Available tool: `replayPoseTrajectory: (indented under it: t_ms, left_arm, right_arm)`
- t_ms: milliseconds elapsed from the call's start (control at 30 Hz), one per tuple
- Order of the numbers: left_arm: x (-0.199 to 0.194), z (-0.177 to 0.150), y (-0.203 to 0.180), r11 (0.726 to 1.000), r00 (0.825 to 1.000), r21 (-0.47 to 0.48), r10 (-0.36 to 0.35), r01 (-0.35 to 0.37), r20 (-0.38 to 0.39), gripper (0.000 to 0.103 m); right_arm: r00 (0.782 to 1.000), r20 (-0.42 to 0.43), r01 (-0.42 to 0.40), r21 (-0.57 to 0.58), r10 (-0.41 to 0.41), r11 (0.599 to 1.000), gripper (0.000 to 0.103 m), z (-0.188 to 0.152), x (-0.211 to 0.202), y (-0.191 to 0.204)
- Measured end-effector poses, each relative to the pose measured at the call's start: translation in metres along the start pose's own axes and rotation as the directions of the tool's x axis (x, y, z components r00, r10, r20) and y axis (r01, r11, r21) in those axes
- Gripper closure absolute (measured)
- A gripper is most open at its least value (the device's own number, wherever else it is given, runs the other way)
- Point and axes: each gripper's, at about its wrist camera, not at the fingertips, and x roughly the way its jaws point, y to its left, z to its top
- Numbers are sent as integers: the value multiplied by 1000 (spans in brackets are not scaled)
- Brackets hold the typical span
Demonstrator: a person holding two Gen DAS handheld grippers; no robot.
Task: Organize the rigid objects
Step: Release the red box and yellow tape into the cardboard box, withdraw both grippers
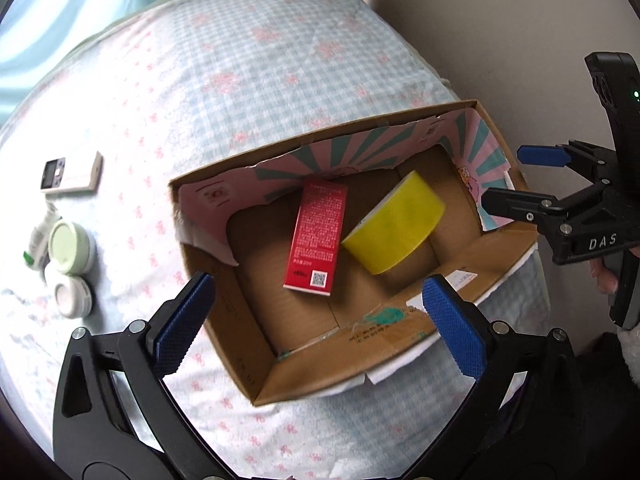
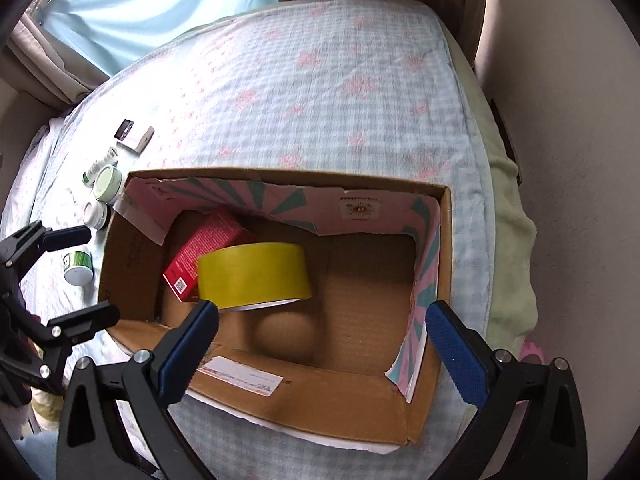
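Left gripper: released, spread over the cardboard box
Right gripper: released, empty, "DAS" on its body
Box contents: red carton with QR code, yellow tape roll
Bed left edge: jars, remote

The cardboard box is open on top; its right half lies bare, while the yellow tape roll and red carton crowd the left

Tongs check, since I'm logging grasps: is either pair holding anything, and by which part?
Nothing is held. The left tongs and right tongs are both open and empty above the cardboard box.
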Motion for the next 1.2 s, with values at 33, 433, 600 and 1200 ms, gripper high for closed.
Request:
replayPoseTrajectory:
  t_ms: [33,433,600,1200]
  left_arm:
    - [-6,-3,1,1000,1000,-4,1,-1,6,0]
    - [-87,-52,42,996,994,-80,38,-30,102,0]
    - [-131,-80,76,991,989,-124,69,-53,133,0]
    - [-239,-141,300,964,959,-213,201,-158,200,0]
  right_arm:
    - [1000,6,2,-3,-2,1000,0,0,-3,3]
    - [996,82,43,-42,-39,998,0,4,-55,52]
    - [991,131,40,-32,-36,999,0,5,-85,87]
    - [989,148,-16,16,13,1000,0,22,-99,282]
